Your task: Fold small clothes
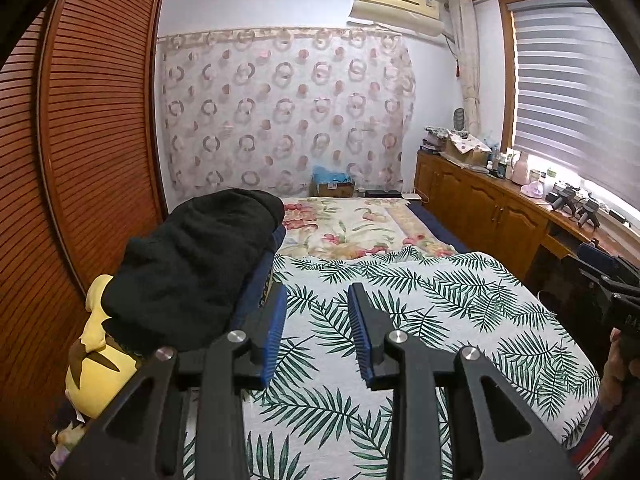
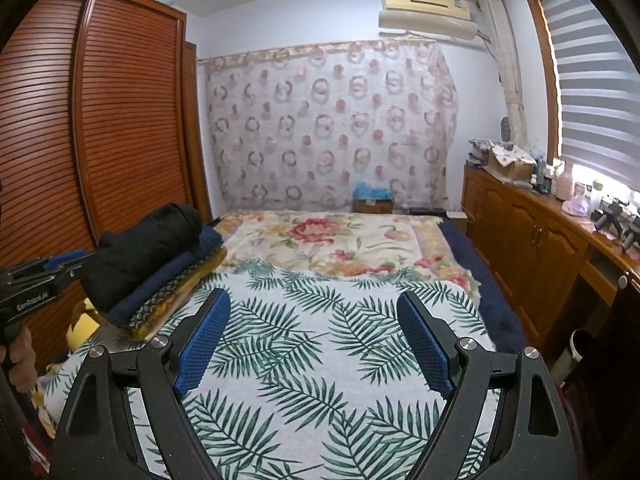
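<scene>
Left gripper [image 1: 317,330] held low over palm-print bedspread [image 1: 440,320], tilted slightly down; jaws narrowly parted, nothing gripped. Right gripper [image 2: 314,340] held likewise, jaws spread wide, empty. Stack of folded clothes [image 2: 152,268] seen at 10 o'clock on bed edge, black garment [image 1: 192,264] on top.

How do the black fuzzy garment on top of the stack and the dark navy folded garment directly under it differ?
The black fuzzy garment sits on top of the stack; the dark navy folded garment lies beneath it. The black one is bulky and rounded, the navy one flatter. The black looks fleecy, while the navy looks smoother. Both are folded and rest at the left edge of the bed with the palm-leaf cover, and neither gripper touches them.
</scene>
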A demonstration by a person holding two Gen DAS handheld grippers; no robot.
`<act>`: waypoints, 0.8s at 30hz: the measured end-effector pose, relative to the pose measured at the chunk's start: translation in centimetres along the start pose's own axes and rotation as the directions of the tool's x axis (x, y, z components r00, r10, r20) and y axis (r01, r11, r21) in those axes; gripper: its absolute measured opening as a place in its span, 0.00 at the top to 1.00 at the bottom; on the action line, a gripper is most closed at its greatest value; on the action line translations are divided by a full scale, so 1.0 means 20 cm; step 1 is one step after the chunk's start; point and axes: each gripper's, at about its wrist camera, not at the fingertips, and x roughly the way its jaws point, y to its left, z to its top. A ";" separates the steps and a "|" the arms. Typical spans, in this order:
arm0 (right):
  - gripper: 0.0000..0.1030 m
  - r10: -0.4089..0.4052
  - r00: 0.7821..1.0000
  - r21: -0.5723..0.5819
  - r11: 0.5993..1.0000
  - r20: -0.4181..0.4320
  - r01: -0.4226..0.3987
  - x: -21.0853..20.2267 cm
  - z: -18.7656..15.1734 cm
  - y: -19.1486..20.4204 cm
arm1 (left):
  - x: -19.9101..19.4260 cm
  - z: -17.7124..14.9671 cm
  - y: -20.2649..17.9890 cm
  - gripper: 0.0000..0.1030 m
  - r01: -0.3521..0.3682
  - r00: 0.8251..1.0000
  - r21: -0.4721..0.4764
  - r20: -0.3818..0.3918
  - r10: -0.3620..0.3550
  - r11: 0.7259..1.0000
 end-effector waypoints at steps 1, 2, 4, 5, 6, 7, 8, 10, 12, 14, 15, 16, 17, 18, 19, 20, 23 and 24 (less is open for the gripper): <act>0.15 0.002 1.000 0.001 1.000 0.000 -0.002 0.00 0.00 0.00 | 0.00 0.00 0.00 0.70 0.001 1.000 0.001 -0.001 -0.001 1.000; 0.15 0.003 1.000 0.001 1.000 -0.001 -0.003 0.00 0.00 0.00 | 0.00 0.00 0.00 0.70 0.002 1.000 0.002 -0.001 -0.002 1.000; 0.15 0.002 1.000 0.001 1.000 0.000 -0.002 0.00 0.00 0.00 | 0.00 0.00 -0.01 0.70 0.001 1.000 0.006 0.001 -0.001 1.000; 0.15 0.003 1.000 0.002 1.000 0.000 -0.003 0.00 0.00 -0.01 | 0.00 0.00 -0.01 0.70 0.001 1.000 0.005 0.001 -0.001 1.000; 0.15 0.004 1.000 0.003 1.000 0.000 -0.004 0.00 0.00 -0.01 | 0.00 0.00 -0.01 0.70 0.001 1.000 0.005 0.002 -0.001 1.000; 0.15 0.003 1.000 0.002 1.000 0.000 -0.003 0.00 0.00 -0.01 | -0.01 0.00 -0.01 0.70 0.002 1.000 0.005 0.004 -0.002 1.000; 0.15 0.003 1.000 0.001 1.000 0.000 -0.003 0.00 0.00 -0.01 | -0.01 0.00 -0.02 0.70 0.002 1.000 0.005 0.006 -0.002 1.000; 0.15 0.003 1.000 0.001 1.000 0.000 -0.003 0.00 0.00 -0.01 | -0.02 -0.01 -0.02 0.70 0.002 1.000 0.005 0.008 -0.002 1.000; 0.15 0.003 1.000 0.001 1.000 0.000 -0.003 0.00 0.00 -0.01 | -0.02 -0.01 -0.03 0.70 0.002 1.000 0.006 0.010 -0.002 1.000; 0.15 0.003 1.000 0.001 1.000 0.000 -0.003 0.00 0.00 -0.01 | -0.03 -0.01 -0.03 0.70 0.001 1.000 0.007 0.012 -0.001 1.000; 0.15 0.002 1.000 0.002 1.000 0.000 -0.002 0.00 0.00 -0.01 | -0.03 -0.01 -0.03 0.70 0.002 1.000 0.008 0.012 -0.002 1.000; 0.15 0.001 1.000 0.002 1.000 0.000 -0.001 0.00 0.00 -0.01 | -0.03 -0.01 -0.03 0.70 0.001 1.000 0.007 0.011 -0.001 1.000; 0.15 0.000 1.000 0.003 1.000 0.002 0.000 0.00 0.00 -0.02 | -0.03 -0.01 -0.03 0.70 0.002 1.000 0.007 0.011 -0.002 1.000; 0.15 0.000 1.000 0.003 1.000 0.002 0.000 0.00 0.00 -0.02 | -0.03 -0.01 -0.03 0.70 0.002 1.000 0.007 0.011 -0.002 1.000; 0.15 0.000 1.000 0.002 1.000 0.003 0.000 0.00 0.00 -0.02 | -0.03 -0.01 -0.03 0.70 0.002 1.000 0.007 0.012 -0.002 1.000; 0.15 -0.001 1.000 0.002 1.000 0.003 0.001 0.00 0.00 -0.02 | -0.03 -0.01 -0.03 0.70 0.002 1.000 0.007 0.012 -0.002 1.000; 0.15 -0.001 1.000 0.002 1.000 0.002 0.001 0.00 0.00 -0.02 | -0.03 -0.01 -0.03 0.70 0.002 1.000 0.007 0.011 -0.002 1.000; 0.15 -0.001 1.000 0.002 1.000 0.002 0.001 0.00 0.00 -0.02 | -0.03 -0.01 -0.03 0.70 0.003 1.000 0.007 0.011 -0.003 1.000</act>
